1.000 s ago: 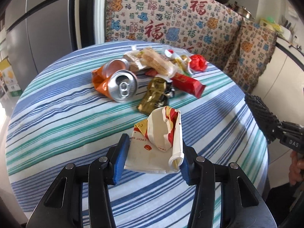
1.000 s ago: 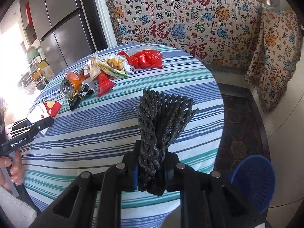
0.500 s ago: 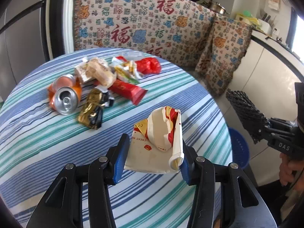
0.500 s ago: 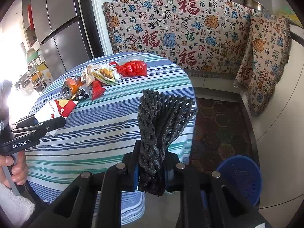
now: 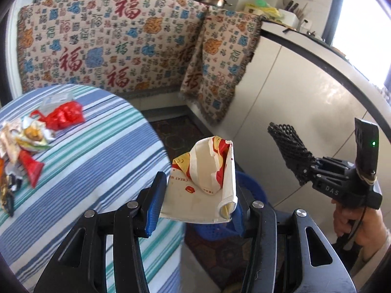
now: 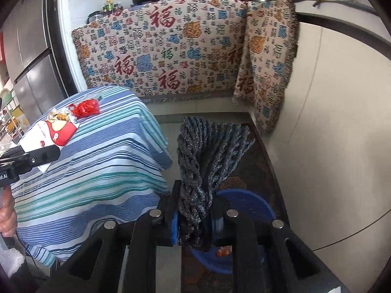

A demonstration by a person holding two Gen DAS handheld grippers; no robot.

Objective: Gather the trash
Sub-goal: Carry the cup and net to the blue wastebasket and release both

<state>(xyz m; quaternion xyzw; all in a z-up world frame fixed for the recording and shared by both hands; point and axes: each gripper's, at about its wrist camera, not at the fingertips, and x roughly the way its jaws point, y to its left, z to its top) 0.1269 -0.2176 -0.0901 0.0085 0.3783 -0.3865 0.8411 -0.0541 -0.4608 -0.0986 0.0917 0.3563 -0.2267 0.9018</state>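
My left gripper (image 5: 198,191) is shut on a crumpled white and red paper carton (image 5: 202,188), held past the table's edge above a blue bin (image 5: 254,195) on the floor. In the same view my right gripper (image 5: 305,173) stands to the right. It is shut on a bunch of black foam netting (image 6: 205,161), which hangs over the blue bin (image 6: 246,202). A small orange scrap (image 6: 223,250) lies in the bin. On the striped table (image 5: 97,161) remain a red bag (image 5: 64,116) and several wrappers (image 5: 29,136).
A patterned blanket (image 5: 110,48) covers the counter behind, with pans on top. White cabinets (image 5: 305,109) close off the right side. A dark rug (image 5: 176,131) lies on the floor between table and cabinets. A grey fridge (image 6: 29,73) stands at far left.
Both grippers have swung right, off the table and over the blue bin on the floor. Each keeps its hold, the carton on the left and the netting on the right.
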